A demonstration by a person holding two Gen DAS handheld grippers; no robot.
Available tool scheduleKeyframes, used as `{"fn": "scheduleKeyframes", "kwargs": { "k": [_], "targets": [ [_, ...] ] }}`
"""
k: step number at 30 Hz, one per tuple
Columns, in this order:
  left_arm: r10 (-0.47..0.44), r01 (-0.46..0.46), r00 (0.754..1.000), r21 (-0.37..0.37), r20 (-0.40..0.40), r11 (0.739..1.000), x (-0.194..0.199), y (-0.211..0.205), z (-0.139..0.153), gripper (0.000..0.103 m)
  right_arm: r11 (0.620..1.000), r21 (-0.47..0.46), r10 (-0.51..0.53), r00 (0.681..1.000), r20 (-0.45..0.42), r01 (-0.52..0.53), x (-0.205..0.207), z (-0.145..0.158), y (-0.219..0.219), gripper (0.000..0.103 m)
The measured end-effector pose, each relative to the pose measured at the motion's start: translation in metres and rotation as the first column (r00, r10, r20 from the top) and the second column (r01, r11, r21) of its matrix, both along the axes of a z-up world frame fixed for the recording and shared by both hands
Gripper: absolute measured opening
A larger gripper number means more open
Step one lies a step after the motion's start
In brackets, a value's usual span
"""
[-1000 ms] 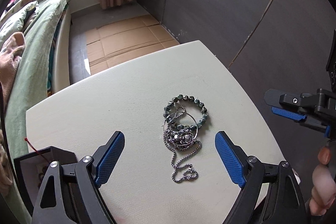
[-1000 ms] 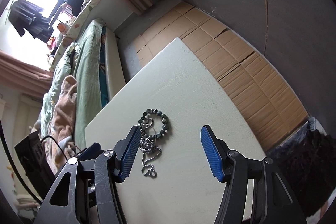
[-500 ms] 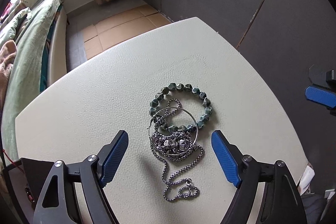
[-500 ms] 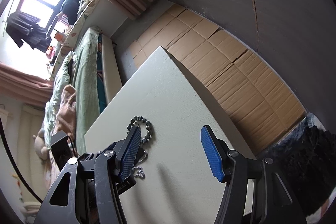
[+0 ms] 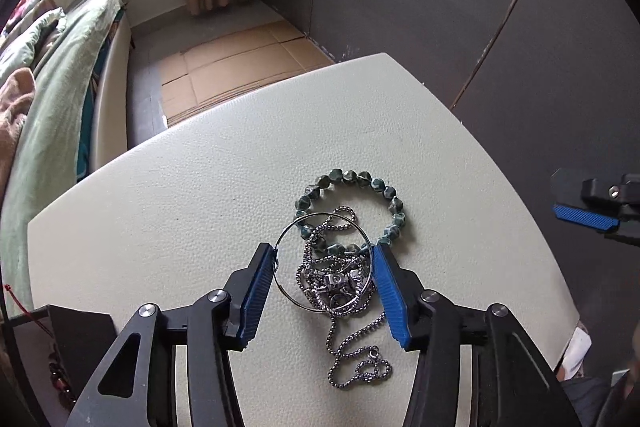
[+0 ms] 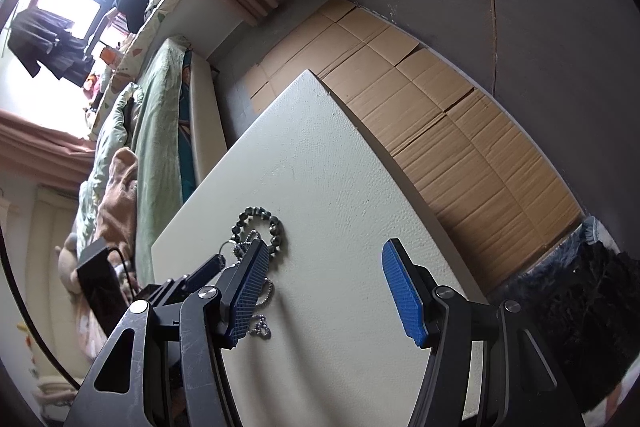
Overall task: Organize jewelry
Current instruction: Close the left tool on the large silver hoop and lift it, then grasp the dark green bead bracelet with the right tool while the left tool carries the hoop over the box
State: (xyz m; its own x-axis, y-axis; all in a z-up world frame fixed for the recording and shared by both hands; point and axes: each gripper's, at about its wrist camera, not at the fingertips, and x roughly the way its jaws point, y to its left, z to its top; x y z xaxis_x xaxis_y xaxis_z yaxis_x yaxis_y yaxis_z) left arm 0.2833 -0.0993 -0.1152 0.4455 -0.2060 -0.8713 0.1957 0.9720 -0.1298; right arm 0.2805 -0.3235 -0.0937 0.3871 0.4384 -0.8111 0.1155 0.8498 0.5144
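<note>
On the pale table (image 5: 168,211), the left gripper (image 5: 324,291) has just been closing around the thin wire hoop (image 5: 325,227) lying atop the tangled silver chain (image 5: 348,355) and green beaded bracelet (image 5: 376,187), pads touching its sides, while the right gripper (image 6: 320,291) hangs released nearby.

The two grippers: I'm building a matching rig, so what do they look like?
Both the left gripper and right gripper have black, angular linkage arms with silver pivot screws and triangular cut-outs. The jaws carry long blue ribbed pads. No cables or markings show.
</note>
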Motion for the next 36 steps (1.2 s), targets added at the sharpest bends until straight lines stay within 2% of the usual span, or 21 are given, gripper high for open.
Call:
{"fn": "scheduleKeyframes", "kwargs": {
  "k": [10,19,23,28,31,35,36],
  "targets": [
    [0.068,-0.065,0.997,-0.098,0.034,0.993,-0.010,0.037,0.034,0.052,0.996,-0.038,0.087,0.996,0.009,-0.087,0.006,-0.007,0.041,0.060],
    [0.171,-0.160,0.984,-0.152,0.057,0.975,-0.016,0.086,0.058,0.052,0.979,-0.162,0.130,0.990,0.049,-0.120,0.017,-0.012,0.074,0.058],
    [0.230,-0.218,0.972,-0.186,0.044,0.958,-0.017,0.111,0.060,0.052,0.965,-0.230,0.144,0.988,0.057,-0.127,0.023,-0.016,0.087,0.051],
    [0.239,-0.226,0.970,-0.188,0.052,0.956,-0.019,0.124,0.066,0.052,0.944,-0.298,0.162,0.986,0.046,-0.141,0.030,-0.024,0.102,0.042],
    [0.238,-0.224,0.970,-0.187,0.056,0.956,-0.022,0.128,0.069,0.052,0.921,-0.357,0.182,0.983,0.035,-0.158,0.033,-0.029,0.114,0.040],
    [0.242,-0.226,0.968,-0.191,0.066,0.955,-0.027,0.134,0.075,0.052,0.831,-0.524,0.231,0.972,0.026,-0.184,0.030,-0.034,0.137,0.034],
    [0.244,-0.227,0.968,-0.193,0.066,0.955,-0.028,0.136,0.076,0.052,0.822,-0.536,0.245,0.969,0.031,-0.191,0.029,-0.034,0.140,0.031]
  ]
}}
